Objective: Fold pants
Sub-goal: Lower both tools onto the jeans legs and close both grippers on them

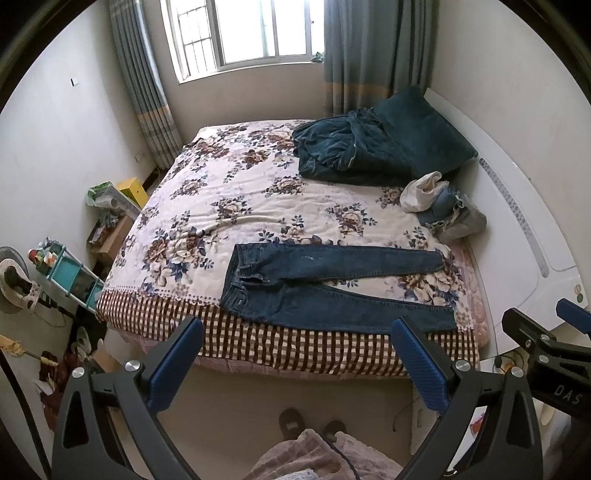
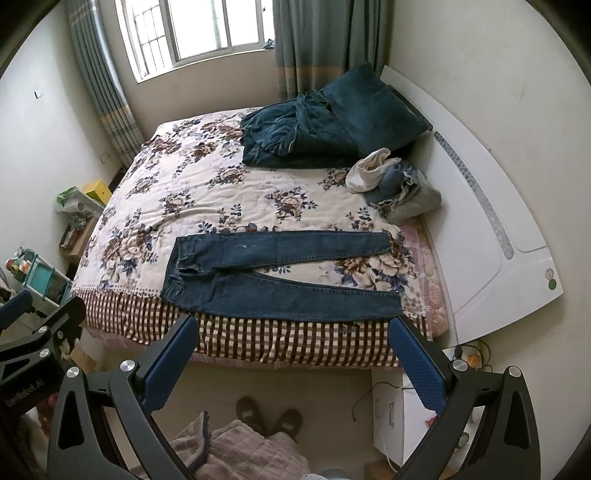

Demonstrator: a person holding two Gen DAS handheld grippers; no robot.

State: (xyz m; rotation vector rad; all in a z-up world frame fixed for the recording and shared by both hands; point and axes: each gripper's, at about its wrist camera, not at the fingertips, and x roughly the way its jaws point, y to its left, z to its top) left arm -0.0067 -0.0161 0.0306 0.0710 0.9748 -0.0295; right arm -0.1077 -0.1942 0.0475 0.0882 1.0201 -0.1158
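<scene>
The dark blue jeans (image 1: 325,284) lie flat and unfolded on the near part of the bed (image 1: 236,206), waistband toward the left and both legs running out to the right; the legs part in a narrow V, the far one straight, the near one slanting along the checked border of the floral quilt (image 1: 207,184), its hem close to the bed's near right corner; in the right wrist view the same jeans (image 2: 280,273) sit just beyond the tongs. The left gripper (image 1: 297,365) hovers above the floor short of the bed edge, its blue pads (image 1: 177,363) spread wide with nothing between them; the right gripper (image 2: 291,363) hangs likewise, wide apart and empty, and it shows at the right edge of the left view while the left one shows at the left edge of the right view. Farther back on the quilt a dark teal blanket (image 1: 347,151) is heaped against a teal pillow (image 1: 421,129); a small pile of clothes (image 1: 439,206) with a white piece on top rests near the white headboard (image 1: 517,206) on the right. Behind the bed a window (image 1: 243,29) stands between grey-green curtains (image 1: 373,51); a turquoise rack (image 1: 70,273) and boxes crowd the floor at left; the person's slippered feet (image 1: 310,424) show at the bottom.
</scene>
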